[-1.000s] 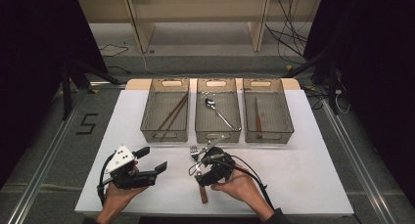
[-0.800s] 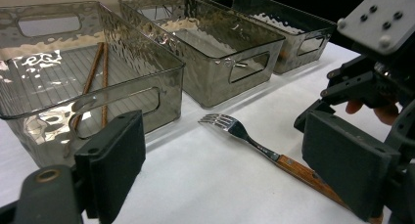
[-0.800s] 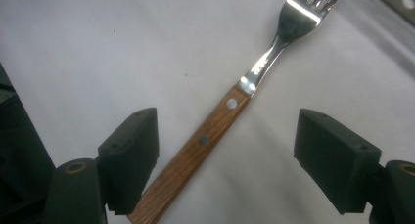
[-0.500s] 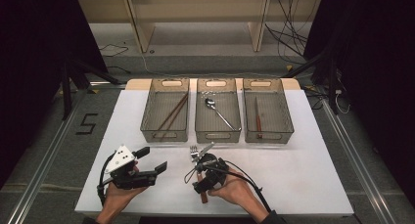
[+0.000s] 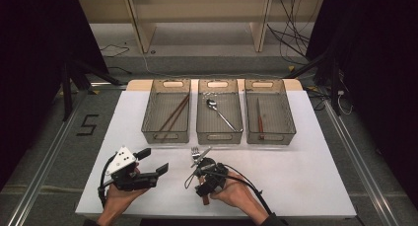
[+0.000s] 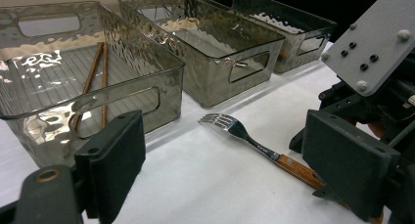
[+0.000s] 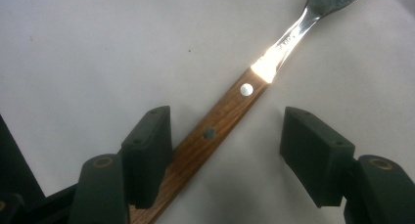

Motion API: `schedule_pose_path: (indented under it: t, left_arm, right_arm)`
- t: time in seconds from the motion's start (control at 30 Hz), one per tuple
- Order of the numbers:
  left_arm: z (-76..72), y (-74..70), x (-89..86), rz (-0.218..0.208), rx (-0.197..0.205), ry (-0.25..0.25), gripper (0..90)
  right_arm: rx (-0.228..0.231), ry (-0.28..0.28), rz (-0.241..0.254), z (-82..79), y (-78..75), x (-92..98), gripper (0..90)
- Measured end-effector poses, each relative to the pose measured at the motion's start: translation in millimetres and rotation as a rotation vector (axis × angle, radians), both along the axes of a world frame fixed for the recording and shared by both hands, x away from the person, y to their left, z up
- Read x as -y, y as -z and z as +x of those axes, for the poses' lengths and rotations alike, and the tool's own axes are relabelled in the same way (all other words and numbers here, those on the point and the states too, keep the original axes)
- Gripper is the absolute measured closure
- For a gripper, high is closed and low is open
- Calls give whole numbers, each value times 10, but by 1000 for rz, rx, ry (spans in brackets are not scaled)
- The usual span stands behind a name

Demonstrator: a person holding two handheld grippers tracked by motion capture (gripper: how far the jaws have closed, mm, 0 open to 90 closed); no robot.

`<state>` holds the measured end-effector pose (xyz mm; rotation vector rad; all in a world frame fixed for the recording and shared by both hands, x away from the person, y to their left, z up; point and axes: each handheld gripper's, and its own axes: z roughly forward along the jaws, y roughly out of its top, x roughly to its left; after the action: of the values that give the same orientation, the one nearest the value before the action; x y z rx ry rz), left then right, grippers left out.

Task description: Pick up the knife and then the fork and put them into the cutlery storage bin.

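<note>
Right gripper sat low over the fork at the near middle of the white table, jaws just closing with the wooden handle between them, one pad at its edge, the other apart, evidently lining up a pick. Left gripper waited wide and empty, near left. Beyond, the left gripper view showed chopsticks in the left bin; the high view added a spoon in the middle bin.

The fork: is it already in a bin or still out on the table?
Out: the fork lies flat on the white table, in front of the three bins.
</note>
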<state>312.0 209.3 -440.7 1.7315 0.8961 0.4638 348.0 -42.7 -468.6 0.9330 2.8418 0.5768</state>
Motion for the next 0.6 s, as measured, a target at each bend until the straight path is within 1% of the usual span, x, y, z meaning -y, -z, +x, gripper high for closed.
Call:
schedule_pose_path:
  t: [0.03,0.1,0.2,0.23,0.27,0.4,0.57,0.6]
  left_arm:
    - [0,0,0,0,0,0,158]
    - [0,0,0,0,0,0,159]
    - [0,0,-1,3,0,2,159]
    - [0,0,-1,3,0,2,159]
    - [0,1,0,3,0,2,159]
    - [0,1,0,3,0,1,159]
    - [-1,1,-1,4,-1,2,159]
    - [-2,0,-2,4,-1,2,159]
  right_arm:
    - [3,6,-2,-5,1,-11,374]
    - [8,-5,-9,-9,1,-17,388]
    - [16,-13,-24,-13,-4,-32,423]
    - [14,-6,-25,-15,-6,-39,439]
    - [17,-13,-25,-11,-8,-36,457]
    - [10,-18,-27,13,-21,-19,540]
    - [-3,-21,-29,43,-29,-3,565]
    - [-4,-20,-34,47,-33,-2,590]
